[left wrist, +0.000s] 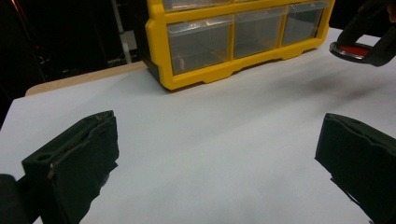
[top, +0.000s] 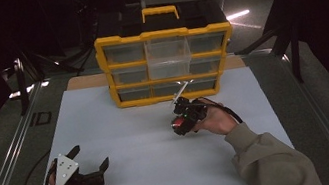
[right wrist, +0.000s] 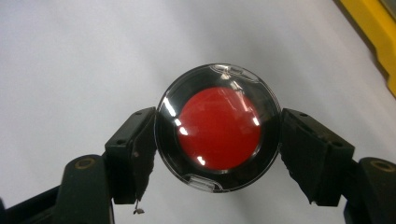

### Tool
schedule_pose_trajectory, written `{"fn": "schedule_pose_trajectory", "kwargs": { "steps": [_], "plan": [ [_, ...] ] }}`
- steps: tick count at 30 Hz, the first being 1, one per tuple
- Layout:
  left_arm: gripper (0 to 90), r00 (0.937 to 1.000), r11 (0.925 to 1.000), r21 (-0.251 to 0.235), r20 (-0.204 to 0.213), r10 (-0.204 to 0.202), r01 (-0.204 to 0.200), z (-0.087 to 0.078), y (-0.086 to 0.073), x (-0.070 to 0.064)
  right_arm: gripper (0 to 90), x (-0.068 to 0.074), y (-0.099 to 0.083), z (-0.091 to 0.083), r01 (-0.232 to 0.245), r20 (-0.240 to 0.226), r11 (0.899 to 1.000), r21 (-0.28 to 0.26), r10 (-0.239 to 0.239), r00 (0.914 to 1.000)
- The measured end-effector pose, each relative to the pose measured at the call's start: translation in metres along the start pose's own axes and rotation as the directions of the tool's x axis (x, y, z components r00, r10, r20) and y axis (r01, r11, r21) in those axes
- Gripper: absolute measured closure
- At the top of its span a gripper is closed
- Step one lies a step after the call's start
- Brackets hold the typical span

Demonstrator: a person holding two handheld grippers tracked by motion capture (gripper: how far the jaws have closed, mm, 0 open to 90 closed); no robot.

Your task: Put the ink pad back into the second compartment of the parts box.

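I have the right gripper [top: 181,120] clamped on the round red-centred case [right wrist: 218,127]; its 2 fingers [right wrist: 135,154] press the case's black rim from opposite sides, so the disc sits squarely between them with its flat face toward the gripper's camera. The case is held just above the white table [top: 156,175], in front of the yellow drawer organiser [top: 167,64], near its bottom row of drawers.

The relation that governs the next move: the organiser lies directly ahead of the right gripper, close by; the case is round and has no long axis, so only its flat face matters for fitting a drawer. I judge the right hand far better placed than the left for any placement there. A clear drawer [top: 167,56] in the middle column appears pulled forward; I cannot tell whether it is the target.

The left gripper [top: 91,158] rests low at the near left of the table, well apart from the organiser; its fingers [left wrist: 70,158] are spread wide with nothing between them.

View differences: the right gripper view shows the grip contact and the case's glossy lid; the high view shows the case's distance to the organiser; the left gripper view shows the case [left wrist: 355,50] edge-on, above the table.
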State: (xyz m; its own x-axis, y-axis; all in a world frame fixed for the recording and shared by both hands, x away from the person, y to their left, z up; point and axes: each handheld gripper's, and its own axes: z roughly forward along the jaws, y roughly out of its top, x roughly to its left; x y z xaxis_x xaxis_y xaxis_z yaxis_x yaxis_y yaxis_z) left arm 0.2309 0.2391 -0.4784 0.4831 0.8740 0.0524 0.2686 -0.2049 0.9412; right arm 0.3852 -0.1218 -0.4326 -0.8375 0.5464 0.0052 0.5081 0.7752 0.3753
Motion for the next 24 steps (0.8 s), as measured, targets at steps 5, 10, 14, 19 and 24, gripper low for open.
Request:
{"fn": "schedule_pose_trajectory", "kwargs": {
  "steps": [5, 10, 14, 19, 24],
  "plan": [
    [0.0, 1.0000, 1.0000, 0.000, 0.000, 0.000, 0.000, 0.000, 0.000, 0.000, 29.7, -0.002, 0.000, -0.005, -0.006, 0.004, 1.000, -0.004, 0.006, 1.0000],
    [0.0, 1.0000, 1.0000, 0.000, 0.000, 0.000, 0.000, 0.000, 0.000, 0.000, 29.7, -0.005, 0.001, -0.010, -0.007, 0.010, 1.000, -0.016, 0.008, 0.9999],
    [0.0, 1.0000, 1.0000, -0.002, -0.001, -0.001, 0.001, 0.000, 0.000, 0.000, 29.7, -0.007, 0.002, -0.016, -0.015, 0.016, 1.000, -0.026, 0.015, 0.9998],
    [0.0, 1.0000, 1.0000, -0.001, -0.001, -0.001, 0.001, 0.000, 0.000, 0.000, 29.7, -0.010, 0.003, -0.021, -0.020, 0.022, 0.999, -0.032, 0.021, 0.9995],
    [0.0, 1.0000, 1.0000, -0.002, -0.001, -0.001, 0.001, 0.000, 0.000, 0.000, 29.7, -0.011, 0.002, -0.025, -0.020, 0.033, 0.999, -0.037, 0.021, 0.9992]
  ]
}}
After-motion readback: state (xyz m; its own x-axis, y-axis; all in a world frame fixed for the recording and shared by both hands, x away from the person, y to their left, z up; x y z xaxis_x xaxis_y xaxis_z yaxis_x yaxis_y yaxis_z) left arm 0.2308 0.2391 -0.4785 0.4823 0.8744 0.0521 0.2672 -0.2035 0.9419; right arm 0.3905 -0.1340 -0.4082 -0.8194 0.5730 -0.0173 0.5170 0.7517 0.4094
